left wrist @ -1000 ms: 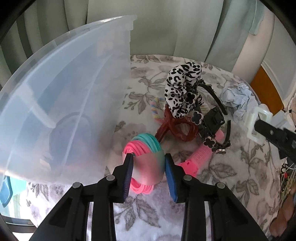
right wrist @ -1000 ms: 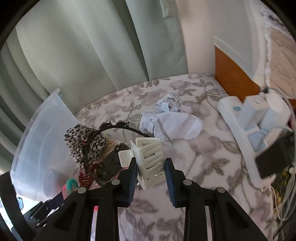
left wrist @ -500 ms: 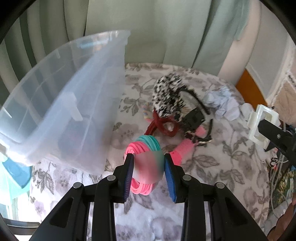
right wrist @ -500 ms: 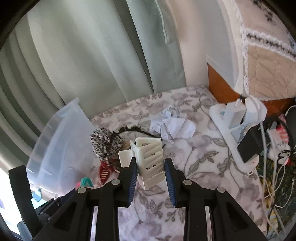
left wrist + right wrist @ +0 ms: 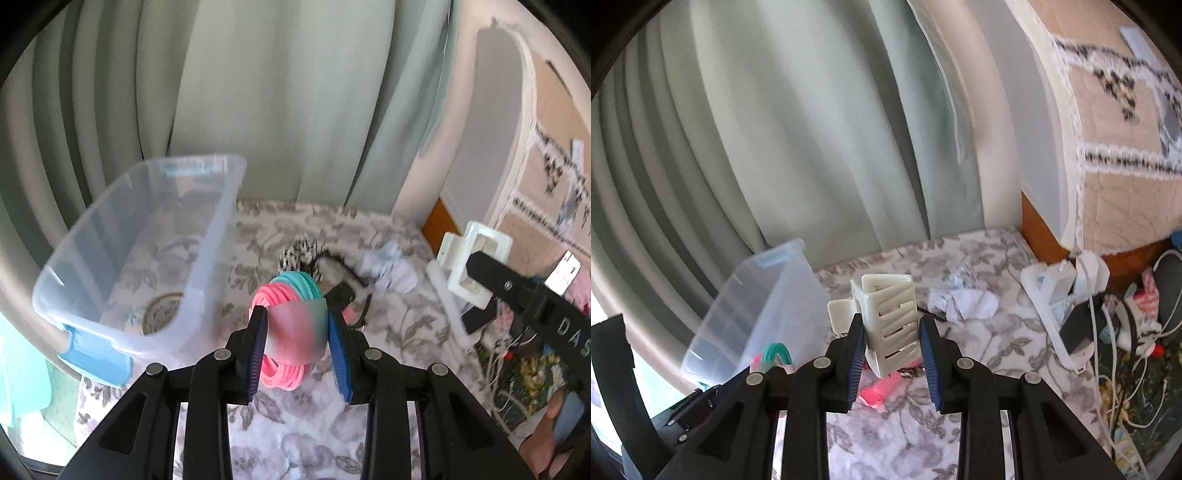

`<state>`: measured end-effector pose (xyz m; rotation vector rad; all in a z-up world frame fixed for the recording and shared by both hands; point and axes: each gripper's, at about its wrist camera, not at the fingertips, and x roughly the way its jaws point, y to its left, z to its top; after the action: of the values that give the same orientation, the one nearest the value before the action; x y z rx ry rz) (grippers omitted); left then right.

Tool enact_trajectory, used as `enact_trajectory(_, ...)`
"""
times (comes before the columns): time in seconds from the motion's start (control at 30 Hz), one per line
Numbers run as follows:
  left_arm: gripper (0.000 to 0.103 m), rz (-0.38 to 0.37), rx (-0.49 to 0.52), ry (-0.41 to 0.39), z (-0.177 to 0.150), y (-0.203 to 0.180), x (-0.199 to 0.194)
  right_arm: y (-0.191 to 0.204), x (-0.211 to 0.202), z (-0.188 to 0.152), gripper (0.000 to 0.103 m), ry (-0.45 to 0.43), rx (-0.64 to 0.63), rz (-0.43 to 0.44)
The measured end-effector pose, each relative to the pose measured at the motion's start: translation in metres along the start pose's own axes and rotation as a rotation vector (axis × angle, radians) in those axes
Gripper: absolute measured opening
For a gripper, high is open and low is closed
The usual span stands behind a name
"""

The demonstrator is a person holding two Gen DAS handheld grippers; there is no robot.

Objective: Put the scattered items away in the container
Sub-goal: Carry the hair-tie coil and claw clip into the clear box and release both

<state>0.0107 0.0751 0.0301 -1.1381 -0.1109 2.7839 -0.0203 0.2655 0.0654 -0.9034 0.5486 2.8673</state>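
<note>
Pale green curtains hang behind a floral-covered surface (image 5: 295, 435) on which the clutter is spread. The left claw (image 5: 297, 345) is closed on a bundle of pink and teal hair ties (image 5: 291, 306), held clear of the cloth. The right claw (image 5: 891, 341) is clamped on a cream hair claw clip (image 5: 890, 314), likewise held in the air; it is also seen at 3 o'clock in the left wrist view. From the left claw outward, a clear plastic storage box (image 5: 207, 258) with blue latches is found at 10 o'clock, open-topped, with something round visible low through its wall. At 1 o'clock, near the hair ties, a leopard-print scrunchie (image 5: 295, 254) and a dark headband (image 5: 343, 269) lie together, and crumpled pale paper (image 5: 388, 269) lies just beyond. A pink item (image 5: 882, 391) is seen on the cloth under the right claw.

The step in hand is judged to be the carry: two items are gripped and neither is yet over the box. Next, both claws should be brought across to 10 o'clock, above the rim, and opened so the pieces drop inside. The rim must be cleared by the left claw first, since the right claw is farther away.
</note>
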Motion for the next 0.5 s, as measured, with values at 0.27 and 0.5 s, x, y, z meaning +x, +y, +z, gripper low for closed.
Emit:
enact_trajectory(0.27, 0.034, -0.013, -0.053, -0.107, 0.023, 0.022, -0.039, 0.036, -0.031, 0.016, 0.031, -0.086, -0.055, 0.045)
enact_trajectory(0.5, 0.034, -0.003, -0.110, -0.165, 0.036, 0.050, -0.060, 0.069, -0.036, 0.023, 0.031, -0.108, -0.107, 0.086)
